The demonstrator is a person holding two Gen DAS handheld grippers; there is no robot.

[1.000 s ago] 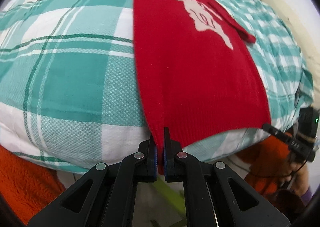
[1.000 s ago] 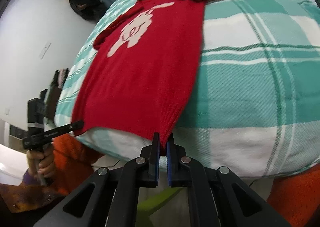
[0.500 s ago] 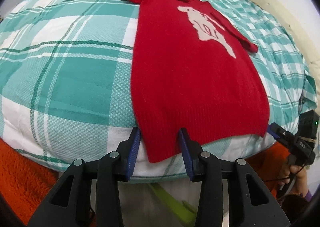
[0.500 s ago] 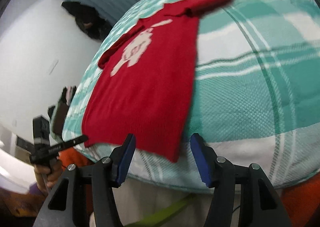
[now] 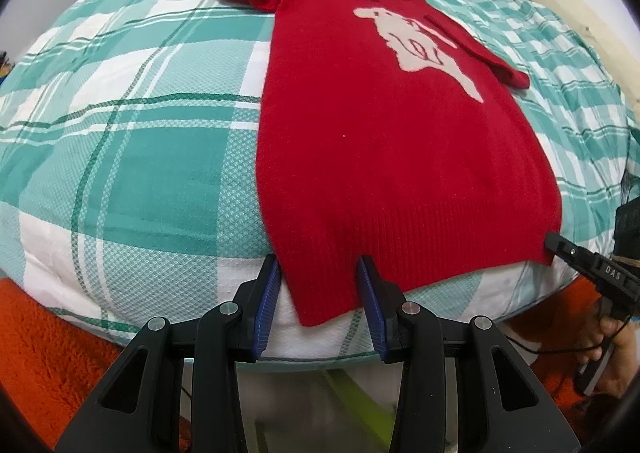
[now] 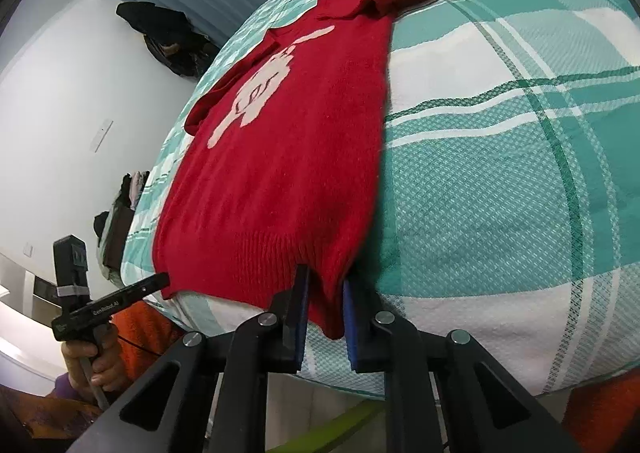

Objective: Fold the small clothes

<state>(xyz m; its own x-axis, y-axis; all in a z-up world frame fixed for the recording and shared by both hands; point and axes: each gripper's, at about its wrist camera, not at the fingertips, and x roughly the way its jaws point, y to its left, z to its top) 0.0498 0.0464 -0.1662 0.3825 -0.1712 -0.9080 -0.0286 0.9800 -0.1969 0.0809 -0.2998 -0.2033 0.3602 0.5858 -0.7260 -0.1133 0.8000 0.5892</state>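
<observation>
Teal-checked bedspread (image 5: 160, 157) under red sweater (image 5: 384, 157), white walls (image 6: 60, 93) behind; both grippers' jaws apart.

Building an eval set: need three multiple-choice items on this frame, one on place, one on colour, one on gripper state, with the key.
1. Where does the sweater lie?
A. spread on the plaid bedcover
B. on a hanger
C. in a basket

2. What colour is the animal motif on its chest?
A. black
B. pale pink
C. green

3. How does the left gripper stand?
A. shut on the collar
B. shut on a sleeve
C. open, jaws either side of a hem corner

Key: 1 A, it lies flat on the teal and white checks, hem at the near edge; 2 B, a light pinkish shape on red knit; 3 C, a clear gap shows between each blue pad and the cloth.
</observation>
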